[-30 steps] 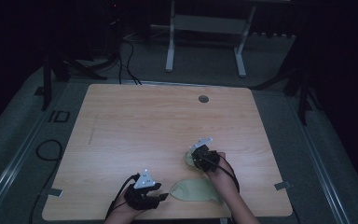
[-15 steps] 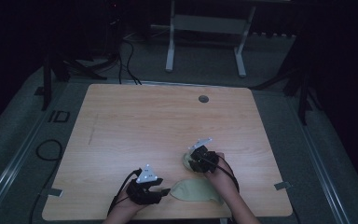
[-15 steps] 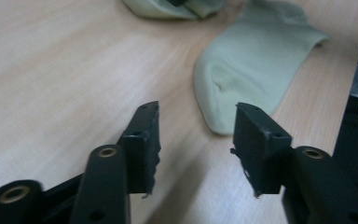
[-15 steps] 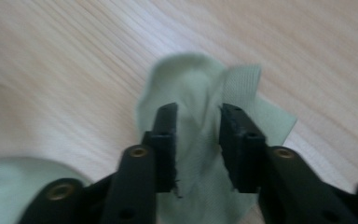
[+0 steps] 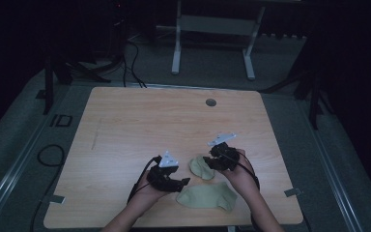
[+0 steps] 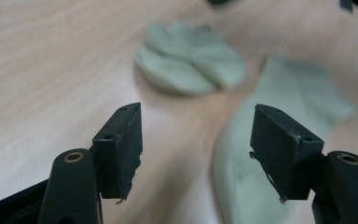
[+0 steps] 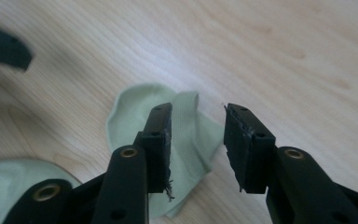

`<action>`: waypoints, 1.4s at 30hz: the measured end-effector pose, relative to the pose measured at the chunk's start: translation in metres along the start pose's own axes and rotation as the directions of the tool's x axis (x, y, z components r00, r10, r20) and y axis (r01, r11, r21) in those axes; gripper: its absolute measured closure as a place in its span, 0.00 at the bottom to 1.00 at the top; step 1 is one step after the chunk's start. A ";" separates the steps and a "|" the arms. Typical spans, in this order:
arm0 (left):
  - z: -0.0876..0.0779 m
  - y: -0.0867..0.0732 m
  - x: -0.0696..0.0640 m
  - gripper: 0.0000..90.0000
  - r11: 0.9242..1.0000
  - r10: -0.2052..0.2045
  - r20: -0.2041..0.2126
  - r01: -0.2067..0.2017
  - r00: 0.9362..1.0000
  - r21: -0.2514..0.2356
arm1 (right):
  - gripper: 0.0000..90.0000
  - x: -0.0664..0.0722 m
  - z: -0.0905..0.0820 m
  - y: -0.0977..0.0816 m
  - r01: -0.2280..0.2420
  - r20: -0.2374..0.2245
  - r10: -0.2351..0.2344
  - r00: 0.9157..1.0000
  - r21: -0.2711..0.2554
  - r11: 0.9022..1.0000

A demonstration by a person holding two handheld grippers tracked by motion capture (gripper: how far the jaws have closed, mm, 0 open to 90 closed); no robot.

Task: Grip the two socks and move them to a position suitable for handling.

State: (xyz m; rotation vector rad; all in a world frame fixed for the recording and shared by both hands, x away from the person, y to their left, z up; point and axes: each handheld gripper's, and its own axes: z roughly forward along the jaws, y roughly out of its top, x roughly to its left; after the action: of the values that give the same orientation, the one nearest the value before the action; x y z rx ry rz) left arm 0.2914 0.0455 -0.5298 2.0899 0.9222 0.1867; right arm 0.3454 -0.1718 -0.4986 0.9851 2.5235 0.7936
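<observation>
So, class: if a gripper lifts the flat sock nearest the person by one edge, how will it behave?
The flat sock will probably droop and fold, since it is thin cloth lying limp on the table. It looks light. Pushed, it would likely bunch up like the crumpled sock beside it rather than slide or roll.

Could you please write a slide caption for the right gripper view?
Open right gripper poised above a crumpled pale green sock on the wooden table.

Black grippers with brass-ringed screw holes, grey triangular plates, trailing cables
</observation>
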 end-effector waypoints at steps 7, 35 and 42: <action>0.037 0.022 0.010 0.36 0.998 -0.003 -0.061 0.007 0.998 0.064 | 0.67 0.003 0.026 -0.011 0.023 -0.021 -0.022 1.000 0.074 0.997; 0.055 0.024 0.016 0.98 0.994 0.016 -0.103 -0.005 0.995 0.108 | 0.93 -0.005 0.003 -0.013 0.011 -0.021 -0.010 1.000 0.017 1.000; 0.038 0.021 0.016 0.98 0.997 -0.005 -0.149 0.015 0.989 0.072 | 0.93 -0.028 -0.021 -0.017 -0.040 0.033 0.040 0.999 -0.023 0.999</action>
State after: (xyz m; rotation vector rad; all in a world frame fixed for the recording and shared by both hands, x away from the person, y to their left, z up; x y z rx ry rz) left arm 0.3313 0.0239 -0.5418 2.1609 1.0420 0.3113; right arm 0.3467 -0.2092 -0.4893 1.0358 2.4685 0.8088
